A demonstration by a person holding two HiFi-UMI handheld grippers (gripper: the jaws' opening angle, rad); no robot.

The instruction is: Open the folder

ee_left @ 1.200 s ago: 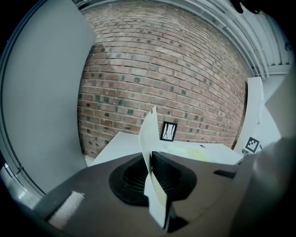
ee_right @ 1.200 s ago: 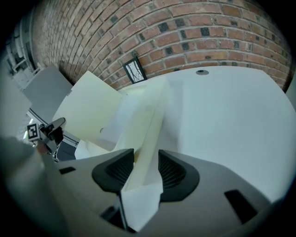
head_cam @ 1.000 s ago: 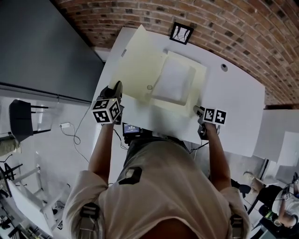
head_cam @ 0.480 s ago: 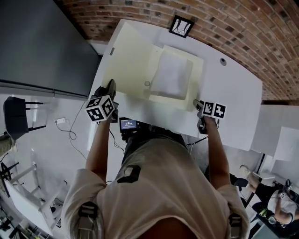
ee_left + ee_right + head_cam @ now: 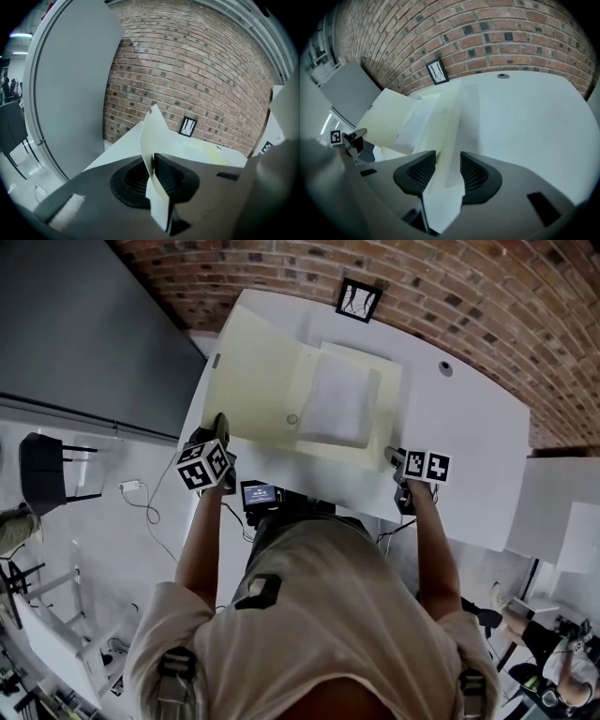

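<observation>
1. Grey panel [image 5: 84, 324]: fills the upper left of the head view, beside the table.
2. Chair [image 5: 42, 474]: dark, on the floor at far left, well apart from the table.
3. Left gripper [image 5: 220, 426]: at the table's near left edge. Its jaws are clamped together on the near corner of the folder's cover, and its own view shows the thin cream sheet pinched between the ribbed pads.
4. Folder [image 5: 253, 381]: cream, lying open on the white table [image 5: 478, 456]. The cover is swung out to the left and reaches the table's left edge. The other half lies flat to the right.
5. Small screen device [image 5: 260, 494]: just below the table's near edge, between the two arms.
6. Sheet of paper [image 5: 335, 399]: pale, resting on the folder's right half.
7. Marker card [image 5: 359, 299]: black-framed, at the table's far edge against the brick wall [image 5: 487, 296].
8. Right gripper [image 5: 392, 457]: at the folder's near right corner. That corner passes between the jaws, and the pads appear to press on it, though the contact is not sharp.
9. Round hole [image 5: 445, 368]: in the tabletop, right of the folder.
</observation>
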